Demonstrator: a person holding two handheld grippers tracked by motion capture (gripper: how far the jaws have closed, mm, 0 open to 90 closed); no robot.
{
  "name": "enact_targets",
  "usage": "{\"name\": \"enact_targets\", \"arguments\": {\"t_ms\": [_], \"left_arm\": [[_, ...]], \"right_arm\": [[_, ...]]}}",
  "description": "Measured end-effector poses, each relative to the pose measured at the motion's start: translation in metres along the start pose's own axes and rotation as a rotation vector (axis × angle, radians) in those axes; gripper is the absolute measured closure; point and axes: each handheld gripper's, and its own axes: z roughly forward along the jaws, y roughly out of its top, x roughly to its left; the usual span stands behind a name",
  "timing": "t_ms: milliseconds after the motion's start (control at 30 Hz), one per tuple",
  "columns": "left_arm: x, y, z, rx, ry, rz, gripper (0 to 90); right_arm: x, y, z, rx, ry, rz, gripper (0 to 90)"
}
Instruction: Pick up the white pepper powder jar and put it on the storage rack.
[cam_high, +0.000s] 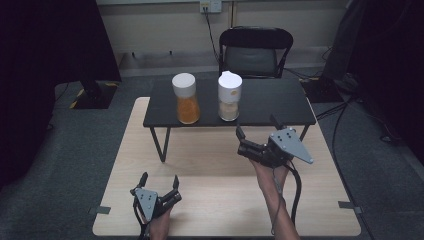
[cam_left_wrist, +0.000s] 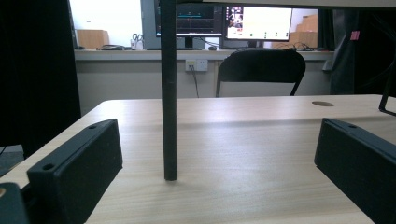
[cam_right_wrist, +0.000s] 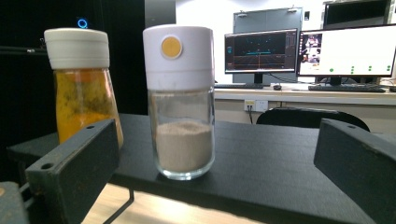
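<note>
While both jars sit upright at the front edge of the black riser shelf (cam_high: 265, 102), nothing grips them. White-capped jar (cam_high: 229, 96) holds pale beige powder, roughly a third full; orange-spice jar (cam_high: 186, 98) stands beside it to the left, apart. Shelf stands on the wooden table (cam_high: 210, 150). Right gripper (cam_high: 256, 134) hovers just in front of the white-capped jar, jaws spread wide, empty; its own view frames that jar between them. Left gripper (cam_high: 160, 183) rests low at the table's near edge, jaws spread, empty, facing a shelf leg (cam_left_wrist: 169, 93). Black chair (cam_high: 256, 51) behind the table.
</note>
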Motion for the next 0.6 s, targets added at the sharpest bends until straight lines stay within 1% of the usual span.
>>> {"name": "enact_targets", "arguments": {"t_ms": [167, 300, 600], "left_arm": [[0.000, 0.000, 0.000, 0.000, 0.000, 0.000, 0.3], [0.000, 0.000, 0.000, 0.000, 0.000, 0.000, 0.3], [0.000, 0.000, 0.000, 0.000, 0.000, 0.000, 0.3]], "right_arm": [[0.003, -0.007, -0.007, -0.004, -0.012, -0.016, 0.0], [0.005, -0.019, -0.017, -0.005, -0.024, -0.023, 0.0], [0.007, -0.036, -0.029, 0.004, -0.047, -0.011, 0.0]]}}
